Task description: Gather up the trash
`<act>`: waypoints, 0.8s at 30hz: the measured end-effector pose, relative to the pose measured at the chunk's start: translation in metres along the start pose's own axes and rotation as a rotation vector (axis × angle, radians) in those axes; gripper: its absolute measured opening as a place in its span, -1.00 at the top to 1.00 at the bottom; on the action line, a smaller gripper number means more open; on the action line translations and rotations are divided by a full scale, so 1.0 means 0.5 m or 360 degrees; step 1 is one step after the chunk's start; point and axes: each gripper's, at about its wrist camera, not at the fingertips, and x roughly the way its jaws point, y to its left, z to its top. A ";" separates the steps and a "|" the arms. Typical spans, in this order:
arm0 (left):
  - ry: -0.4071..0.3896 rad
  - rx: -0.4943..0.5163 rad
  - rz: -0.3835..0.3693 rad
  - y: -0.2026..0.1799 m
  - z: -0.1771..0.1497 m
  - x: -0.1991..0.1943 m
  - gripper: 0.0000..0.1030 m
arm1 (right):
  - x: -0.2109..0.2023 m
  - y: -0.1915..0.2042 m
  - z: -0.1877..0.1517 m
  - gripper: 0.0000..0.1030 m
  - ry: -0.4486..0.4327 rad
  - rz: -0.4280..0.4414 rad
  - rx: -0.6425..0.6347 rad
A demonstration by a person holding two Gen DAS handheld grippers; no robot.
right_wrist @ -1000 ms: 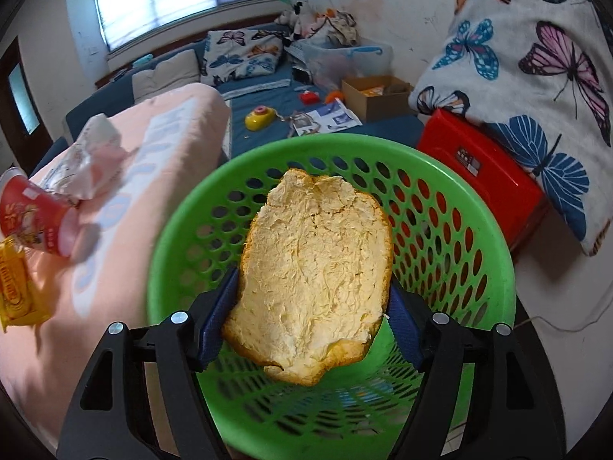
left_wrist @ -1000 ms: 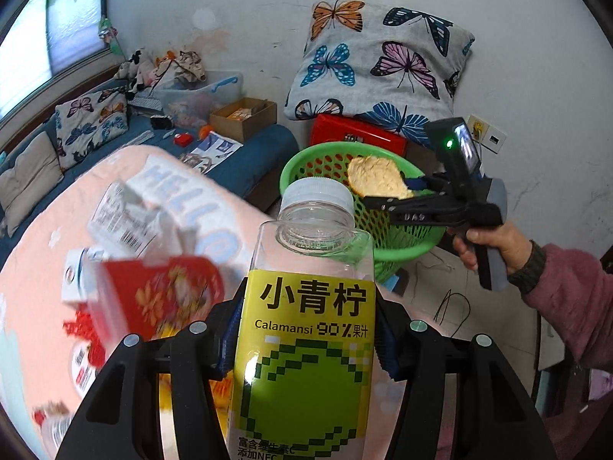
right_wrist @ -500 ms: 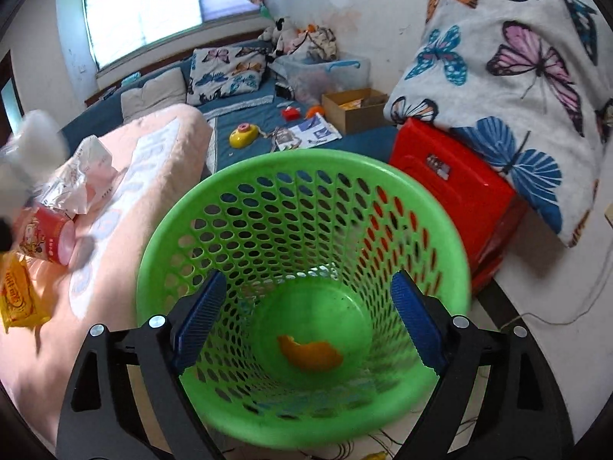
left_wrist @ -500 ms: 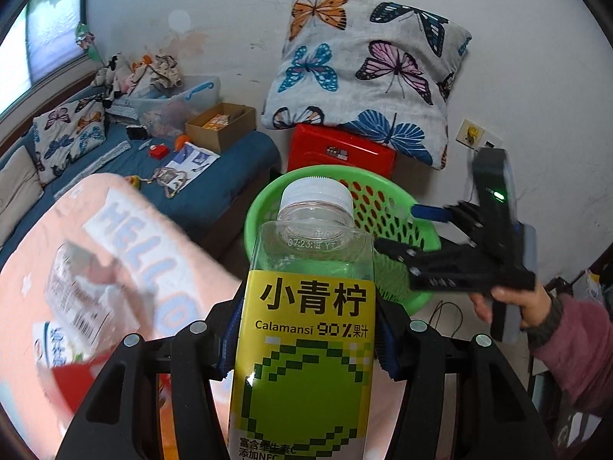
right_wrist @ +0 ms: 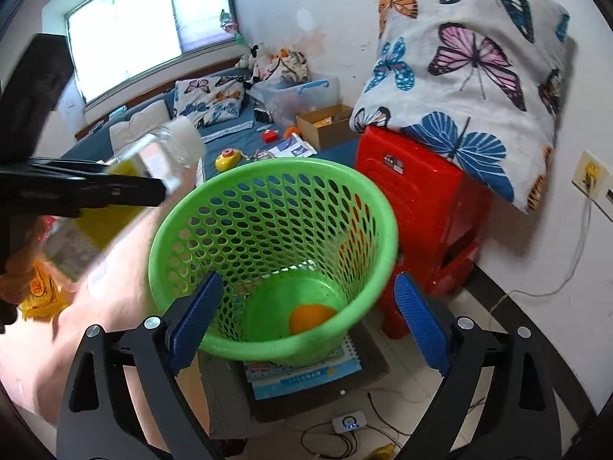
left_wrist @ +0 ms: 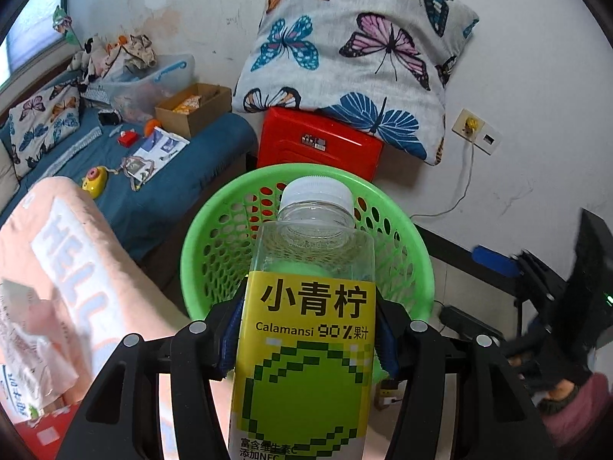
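My left gripper (left_wrist: 306,341) is shut on a clear plastic bottle (left_wrist: 306,329) with a yellow-green Calamansi label and white cap, held just before the near rim of the green mesh basket (left_wrist: 199,237). In the right wrist view the bottle (right_wrist: 161,157) hangs blurred at the left, above the basket's left rim. My right gripper (right_wrist: 306,318) is open and empty, on the near side of the green basket (right_wrist: 268,176). An orange peel (right_wrist: 310,316) lies on the basket's bottom.
A red plastic stool (right_wrist: 421,199) with a butterfly pillow (right_wrist: 467,76) stands behind the basket. The basket sits on books (right_wrist: 306,373). A pink blanket (left_wrist: 69,253) with wrappers (left_wrist: 27,368) lies at left. Cables (right_wrist: 345,441) run across the floor.
My right gripper opened and dropped the peel into the basket, then drew back. My left gripper carried the bottle right, up to the basket.
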 end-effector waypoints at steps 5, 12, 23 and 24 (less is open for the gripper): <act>0.0015 -0.0018 0.0000 -0.011 0.018 0.026 -0.06 | -0.018 -0.010 -0.005 -0.76 -0.0021 -0.0006 0.0025; -0.0026 -0.0068 -0.0035 -0.012 0.026 0.019 -0.22 | -0.026 -0.014 -0.013 -0.76 -0.0027 0.0003 0.0044; -0.0225 -0.0187 0.0039 0.026 -0.052 -0.123 -0.30 | -0.041 0.029 -0.012 -0.76 -0.0027 0.0109 0.0003; -0.0243 -0.0198 0.0044 0.030 -0.063 -0.137 -0.30 | -0.042 0.040 -0.012 -0.76 -0.0024 0.0130 -0.0011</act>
